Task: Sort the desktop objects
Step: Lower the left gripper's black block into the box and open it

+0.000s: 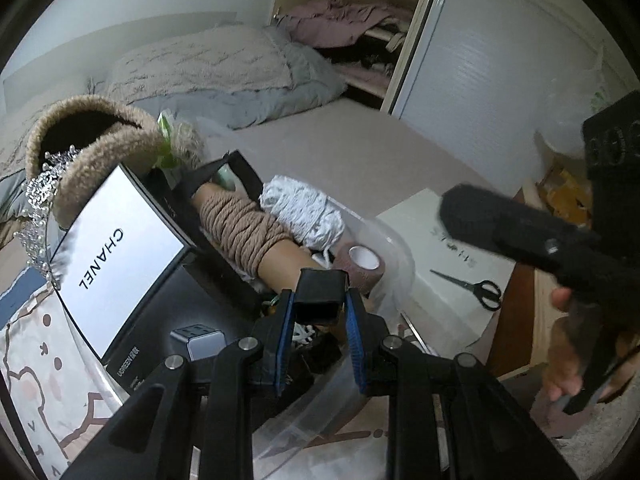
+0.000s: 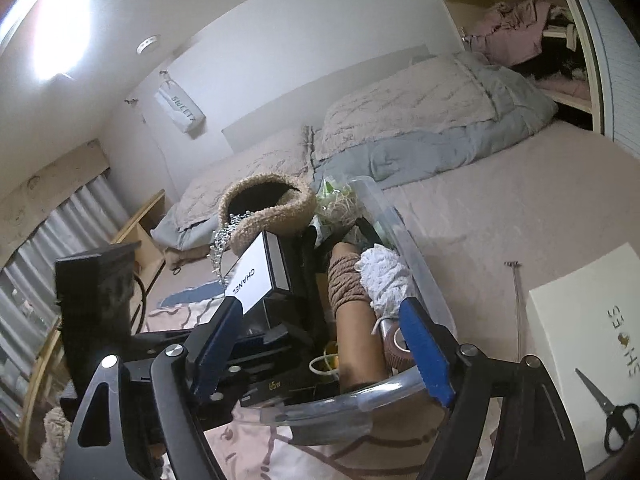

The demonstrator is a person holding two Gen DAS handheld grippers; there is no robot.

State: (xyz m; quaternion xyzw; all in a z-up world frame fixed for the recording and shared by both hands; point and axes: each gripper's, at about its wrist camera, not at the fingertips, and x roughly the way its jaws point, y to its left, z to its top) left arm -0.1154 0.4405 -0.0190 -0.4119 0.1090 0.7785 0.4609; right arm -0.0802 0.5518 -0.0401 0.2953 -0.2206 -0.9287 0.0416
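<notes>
Left tongs (image 1: 320, 322): matte black linkage arms, round silver pivot screws, blue ribbed finger pads (image 1: 353, 336). Right tongs (image 2: 320, 344): identical black frame, silver screws, blue pads (image 2: 426, 350). Bare-skinned hand (image 1: 568, 364).

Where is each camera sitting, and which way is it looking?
Left wrist: rides the left gripper, which pinches a small black box above the clear bin; faces the bed and closet. The person's right hand shows.
Right wrist: rides the right gripper, open over the clear bin, facing the bed; no hand shows.
Shared: the CHANEL box, brown rope spool, scissors.
</notes>
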